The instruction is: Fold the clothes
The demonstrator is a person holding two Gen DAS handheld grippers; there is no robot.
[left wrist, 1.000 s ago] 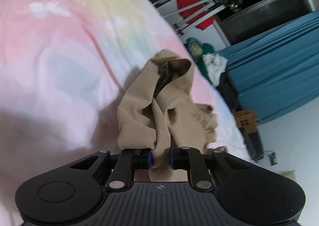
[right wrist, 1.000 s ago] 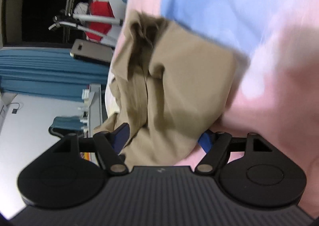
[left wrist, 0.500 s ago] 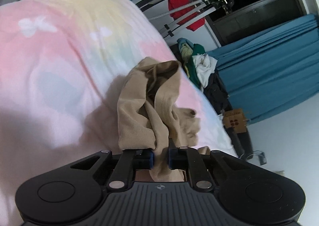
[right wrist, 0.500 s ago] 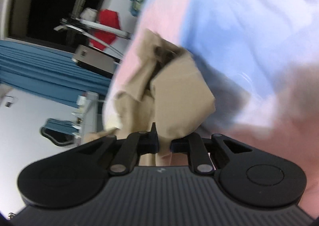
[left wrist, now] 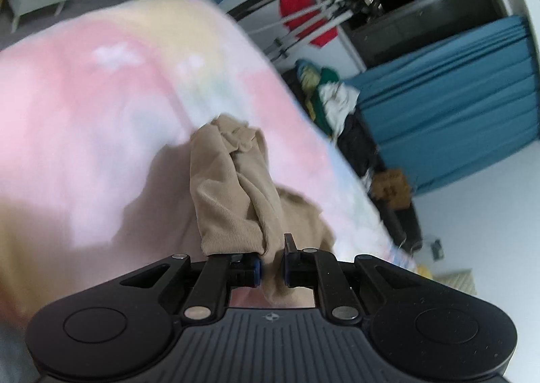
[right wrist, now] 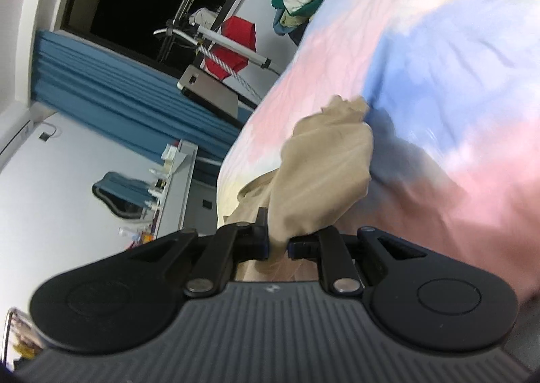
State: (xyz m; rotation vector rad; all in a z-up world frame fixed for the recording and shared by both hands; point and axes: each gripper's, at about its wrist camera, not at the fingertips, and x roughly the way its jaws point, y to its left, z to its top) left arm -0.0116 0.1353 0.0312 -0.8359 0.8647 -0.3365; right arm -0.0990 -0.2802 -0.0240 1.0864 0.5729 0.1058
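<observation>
A tan ribbed garment (left wrist: 233, 194) hangs bunched over the pastel pink, yellow and blue bed cover (left wrist: 84, 112). My left gripper (left wrist: 270, 268) is shut on one part of its fabric. The same tan garment (right wrist: 320, 173) shows in the right wrist view, and my right gripper (right wrist: 278, 246) is shut on another part of it. The cloth is lifted and stretches away from both grippers toward the bed cover (right wrist: 455, 62). Its far end still touches the bed.
A pile of clothes (left wrist: 327, 96) lies beyond the bed's far edge. A drying rack with a red garment (left wrist: 307, 18) stands by teal curtains (left wrist: 455, 96). A shelf with small bottles (right wrist: 168, 180) is on the wall in the right wrist view.
My right gripper has gone from open to shut on the tan garment. Both grippers have risen, and the garment is pulled longer and narrower off the bed.
</observation>
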